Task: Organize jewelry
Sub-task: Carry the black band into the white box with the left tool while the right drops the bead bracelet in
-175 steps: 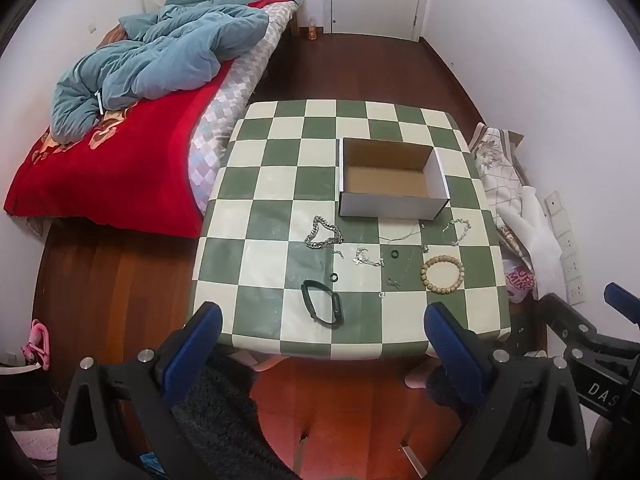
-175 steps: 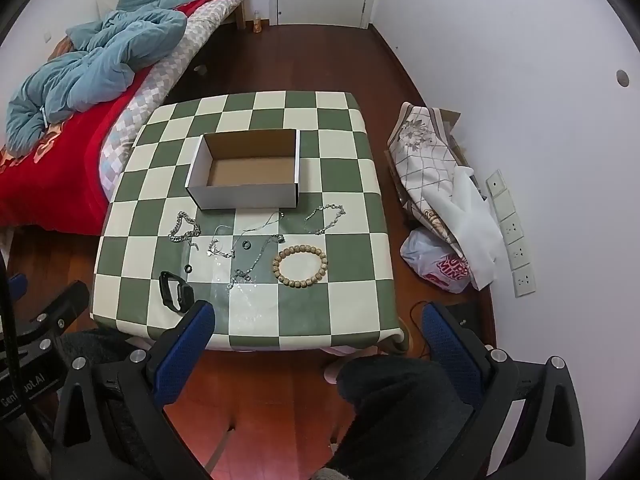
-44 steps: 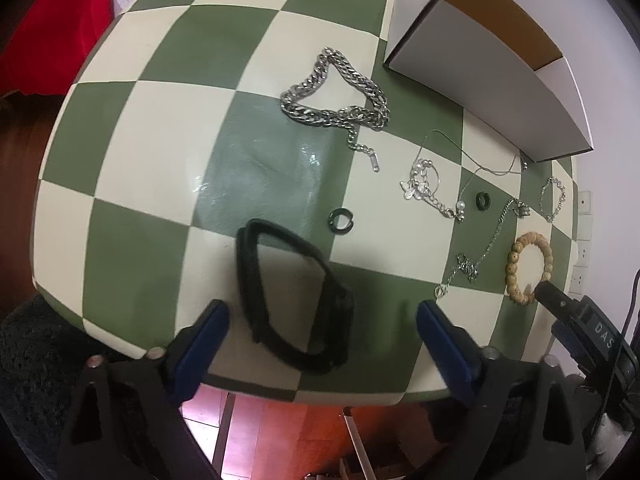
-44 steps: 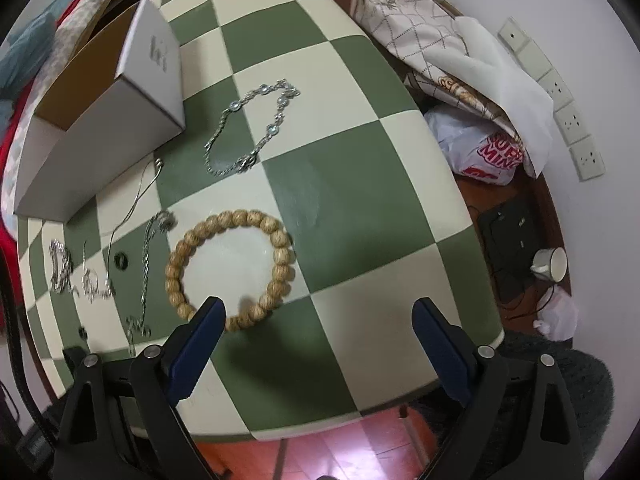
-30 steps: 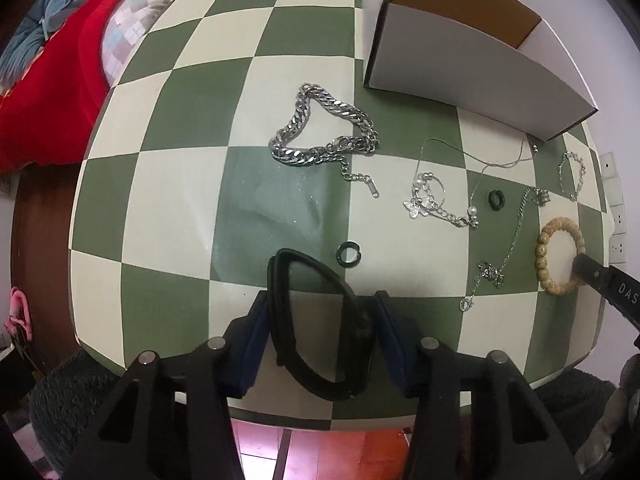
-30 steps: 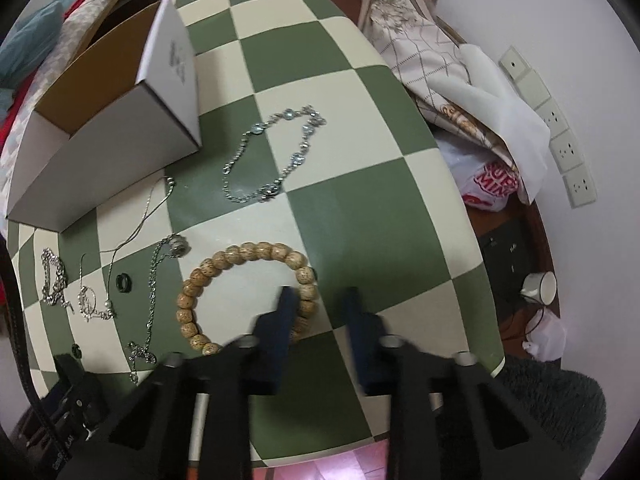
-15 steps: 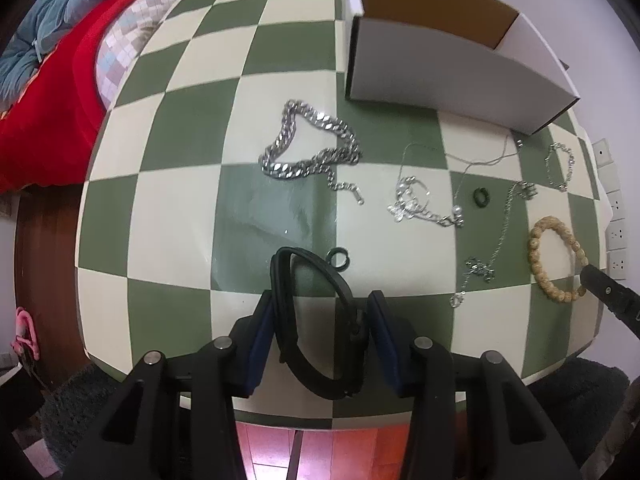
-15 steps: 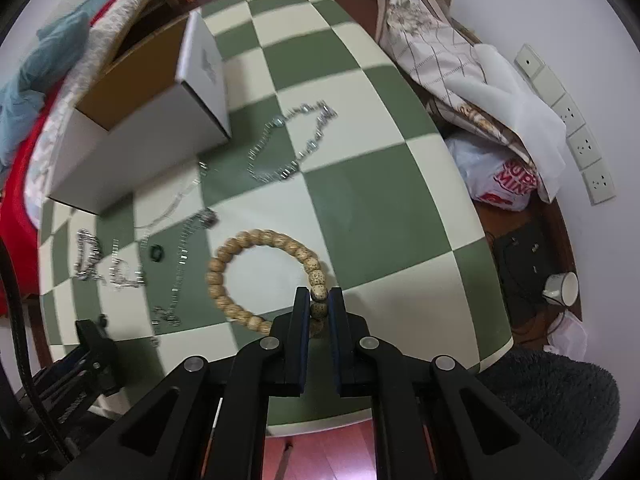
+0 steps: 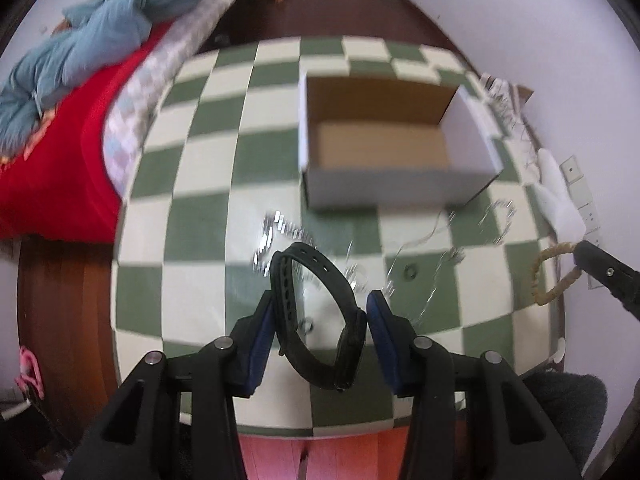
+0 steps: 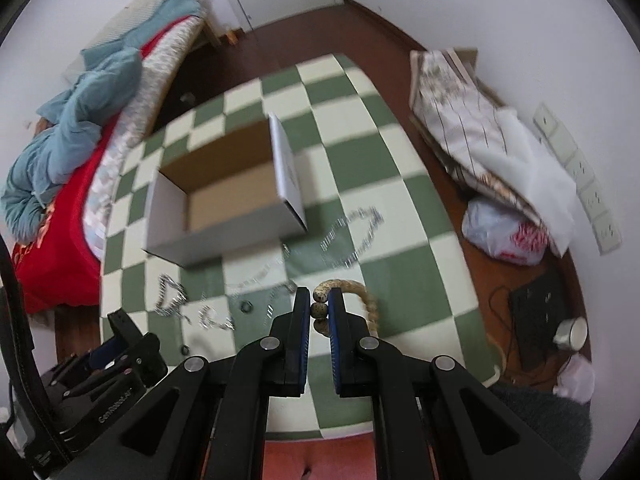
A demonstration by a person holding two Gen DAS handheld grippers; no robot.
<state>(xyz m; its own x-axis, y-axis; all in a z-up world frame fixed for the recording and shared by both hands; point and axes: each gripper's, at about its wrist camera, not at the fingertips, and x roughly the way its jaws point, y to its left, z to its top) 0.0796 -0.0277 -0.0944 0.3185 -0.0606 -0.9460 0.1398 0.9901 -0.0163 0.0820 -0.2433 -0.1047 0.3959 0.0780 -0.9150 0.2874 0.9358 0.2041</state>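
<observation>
Lying rumpled on a red bedspread (image 9: 52, 168): a blue-grey duvet (image 9: 76, 56). Leaning against the white wall beside the checked table (image 10: 400, 160): a patterned fabric bundle (image 10: 460, 128), with a plastic bag (image 10: 500, 232) sitting below it. Resting on the wooden floor (image 10: 532, 280) nearby: a white mug (image 10: 574, 332).

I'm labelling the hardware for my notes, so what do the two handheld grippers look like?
Both are black plastic. The left gripper has two angular fingers with blue pads and silver screws. The right gripper matches, blue pads inside. White lettering, too blurred to read, marks the left gripper's body in the right view.

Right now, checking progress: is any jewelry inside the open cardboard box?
No, the box shows only its bare brown floor.
</observation>
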